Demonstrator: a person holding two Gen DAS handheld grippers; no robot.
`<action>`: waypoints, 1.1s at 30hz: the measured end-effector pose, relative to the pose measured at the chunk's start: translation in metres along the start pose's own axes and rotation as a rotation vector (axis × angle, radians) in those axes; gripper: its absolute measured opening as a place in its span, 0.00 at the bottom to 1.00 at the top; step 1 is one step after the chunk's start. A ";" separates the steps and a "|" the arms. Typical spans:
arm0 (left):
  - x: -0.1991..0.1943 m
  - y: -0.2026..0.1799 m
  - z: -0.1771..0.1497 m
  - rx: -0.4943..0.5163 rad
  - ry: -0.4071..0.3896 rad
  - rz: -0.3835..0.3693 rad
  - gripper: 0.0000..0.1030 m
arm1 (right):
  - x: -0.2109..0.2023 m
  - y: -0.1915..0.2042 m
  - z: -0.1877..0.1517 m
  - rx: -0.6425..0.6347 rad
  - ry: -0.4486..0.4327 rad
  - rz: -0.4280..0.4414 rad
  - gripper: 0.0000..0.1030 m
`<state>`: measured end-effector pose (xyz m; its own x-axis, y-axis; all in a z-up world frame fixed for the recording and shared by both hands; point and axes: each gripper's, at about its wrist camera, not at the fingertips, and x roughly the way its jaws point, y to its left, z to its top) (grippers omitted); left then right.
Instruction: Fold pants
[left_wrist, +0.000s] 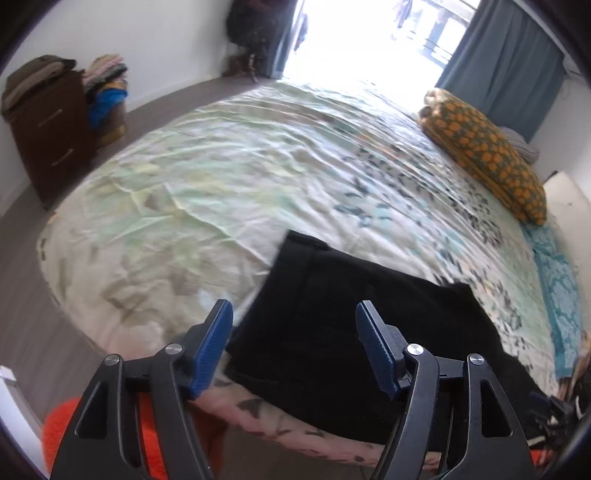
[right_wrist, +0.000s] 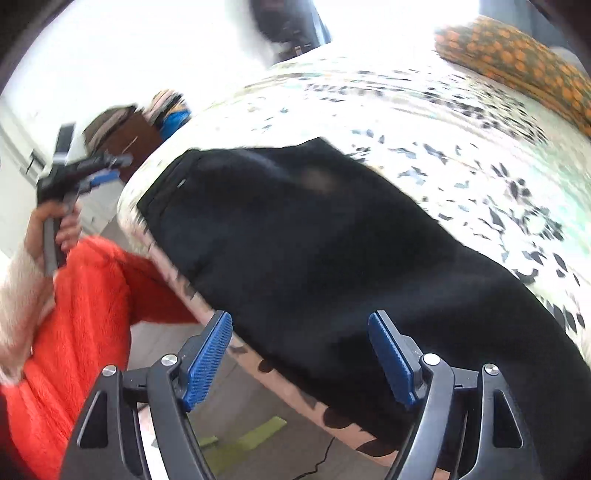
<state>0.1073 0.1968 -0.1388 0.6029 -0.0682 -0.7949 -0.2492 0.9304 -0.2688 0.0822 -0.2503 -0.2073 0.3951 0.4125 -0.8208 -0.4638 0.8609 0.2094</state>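
Black pants (left_wrist: 332, 317) lie folded flat on the patterned bedsheet (left_wrist: 229, 177) near the bed's front edge. My left gripper (left_wrist: 294, 308) hovers above their near left part, open, with nothing between its blue pads. In the right wrist view the same black pants (right_wrist: 295, 240) stretch along the bed edge. My right gripper (right_wrist: 300, 317) is open over them, holding nothing. Far left in that view, a hand grips the left gripper (right_wrist: 107, 168), raised off the bed.
An orange patterned pillow (left_wrist: 487, 155) lies at the right side of the bed. A brown dresser (left_wrist: 48, 129) with stacked clothes stands left of it. A person's fuzzy orange garment (right_wrist: 74, 314) is beside the bed edge, and a cable (right_wrist: 321, 461) runs on the floor.
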 end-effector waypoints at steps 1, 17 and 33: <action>0.013 -0.012 -0.007 0.023 0.041 -0.043 0.71 | 0.001 -0.017 0.004 0.066 -0.005 -0.024 0.71; 0.057 -0.028 -0.030 0.110 0.030 0.140 0.72 | -0.004 -0.052 -0.037 0.083 0.037 -0.219 0.58; 0.074 -0.015 -0.036 0.119 0.046 0.240 0.79 | 0.019 0.009 -0.069 -0.286 0.144 -0.226 0.45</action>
<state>0.1287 0.1646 -0.2128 0.5014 0.1451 -0.8530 -0.2882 0.9575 -0.0065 0.0304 -0.2549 -0.2581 0.4069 0.1587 -0.8996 -0.5879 0.7992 -0.1249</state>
